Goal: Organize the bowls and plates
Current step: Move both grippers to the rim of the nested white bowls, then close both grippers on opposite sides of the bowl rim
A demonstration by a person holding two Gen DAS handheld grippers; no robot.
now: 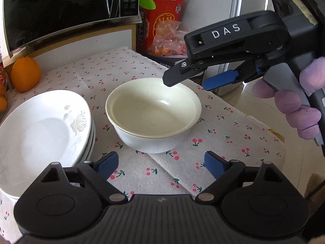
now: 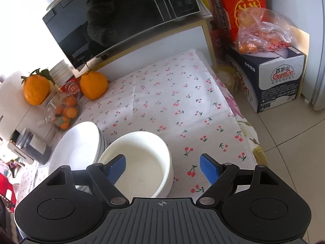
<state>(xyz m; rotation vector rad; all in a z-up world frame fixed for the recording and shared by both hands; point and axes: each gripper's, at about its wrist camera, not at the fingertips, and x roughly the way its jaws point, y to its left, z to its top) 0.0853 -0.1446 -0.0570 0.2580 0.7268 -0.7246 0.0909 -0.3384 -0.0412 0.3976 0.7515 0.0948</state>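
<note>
Both my claws gape empty, left gripper (image 1: 161, 163) short of the bowl (image 1: 153, 116), right gripper (image 2: 162, 167) straddling its rim, probably to grab it; plates (image 1: 43, 134) stacked beside.

A cherry-print cloth (image 2: 162, 101) covered the table, a microwave (image 2: 121, 20) stood behind, and pale tiles (image 2: 288, 142) formed the floor.
</note>
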